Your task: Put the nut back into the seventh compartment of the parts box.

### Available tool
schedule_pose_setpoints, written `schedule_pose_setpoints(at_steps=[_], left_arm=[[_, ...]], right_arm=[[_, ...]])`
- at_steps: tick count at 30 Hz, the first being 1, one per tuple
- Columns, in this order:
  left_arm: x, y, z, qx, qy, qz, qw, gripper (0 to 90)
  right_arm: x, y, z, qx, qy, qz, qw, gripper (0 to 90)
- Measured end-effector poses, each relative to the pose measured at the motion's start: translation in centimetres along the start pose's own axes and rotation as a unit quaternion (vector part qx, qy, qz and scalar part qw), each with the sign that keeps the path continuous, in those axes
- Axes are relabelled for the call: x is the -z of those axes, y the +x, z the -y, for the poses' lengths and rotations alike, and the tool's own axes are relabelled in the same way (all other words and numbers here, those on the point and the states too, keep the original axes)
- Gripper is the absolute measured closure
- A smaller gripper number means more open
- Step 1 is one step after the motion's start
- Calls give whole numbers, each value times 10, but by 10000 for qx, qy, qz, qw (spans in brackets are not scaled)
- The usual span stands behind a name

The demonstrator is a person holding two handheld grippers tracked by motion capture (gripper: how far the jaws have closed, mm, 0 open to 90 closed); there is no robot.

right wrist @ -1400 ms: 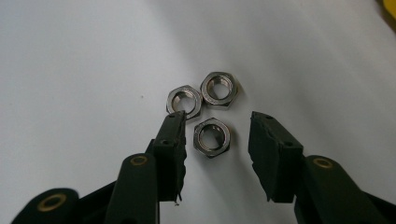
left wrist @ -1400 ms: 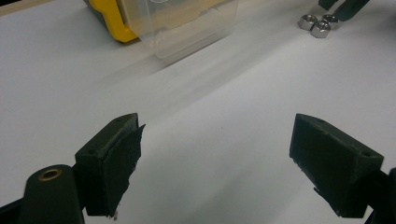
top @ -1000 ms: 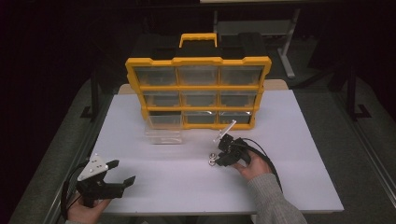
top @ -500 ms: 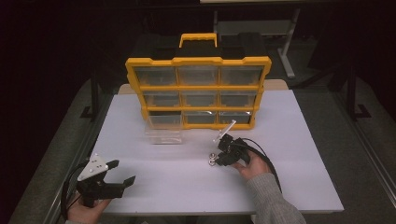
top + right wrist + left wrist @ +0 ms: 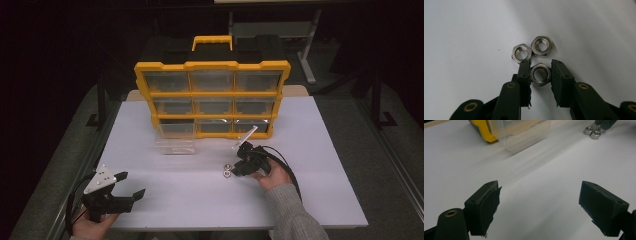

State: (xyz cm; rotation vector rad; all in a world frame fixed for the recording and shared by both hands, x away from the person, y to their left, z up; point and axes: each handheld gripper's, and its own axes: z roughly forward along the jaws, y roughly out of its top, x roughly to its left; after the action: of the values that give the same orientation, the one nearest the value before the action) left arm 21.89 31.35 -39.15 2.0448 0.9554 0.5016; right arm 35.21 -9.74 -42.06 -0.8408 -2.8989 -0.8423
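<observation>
Down at the counter's (image 5: 320, 200) near-left corner, the left hand-held gripper (image 5: 131, 186) rests with its jaws spread wide on nothing, bare white surface ahead of it. Farther in, a clear drawer (image 5: 175, 138) lies just before the yellow organizer (image 5: 212, 100). Right of centre, the right hand-held gripper (image 5: 541, 71) has its jaws set on either side of one hex nut (image 5: 540, 74), seemingly touching its flats; two more nuts (image 5: 533, 49) lie just beyond. Open counter runs to the right edge.

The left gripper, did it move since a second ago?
No. The left gripper sits at the same spot near the white table's front left corner, equally far from the yellow organizer.
</observation>
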Motion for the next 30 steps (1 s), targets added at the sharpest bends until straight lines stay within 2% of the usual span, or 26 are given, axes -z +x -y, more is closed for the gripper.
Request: schedule_pose_setpoints(at_steps=[5,6,11,19,25,27,28,30], left_arm=[[0,0,0,-39,25,-3,10000,164],[0,-1,0,14,12,0,10000,164],[-1,-1,0,29,-39,-14,10000,164],[0,-2,0,32,-39,-21,10000,173],[0,-2,0,8,13,-17,10000,172],[0,-2,0,-12,32,-23,10000,172],[0,-2,0,-12,34,-22,10000,173],[0,-2,0,-8,24,-18,10000,173]], right_arm=[[10,-2,0,-60,-141,-76,9999,692],[16,-2,-1,-43,-168,-47,9998,692],[28,-2,-7,-41,-242,-53,9997,692],[51,-2,-23,106,-388,-127,9991,692],[58,-3,-34,245,-415,-157,9987,691],[60,-2,-36,208,-382,-164,9989,691],[61,-3,-41,334,-443,-157,9983,691],[62,-2,-43,262,-408,-183,9987,691]])
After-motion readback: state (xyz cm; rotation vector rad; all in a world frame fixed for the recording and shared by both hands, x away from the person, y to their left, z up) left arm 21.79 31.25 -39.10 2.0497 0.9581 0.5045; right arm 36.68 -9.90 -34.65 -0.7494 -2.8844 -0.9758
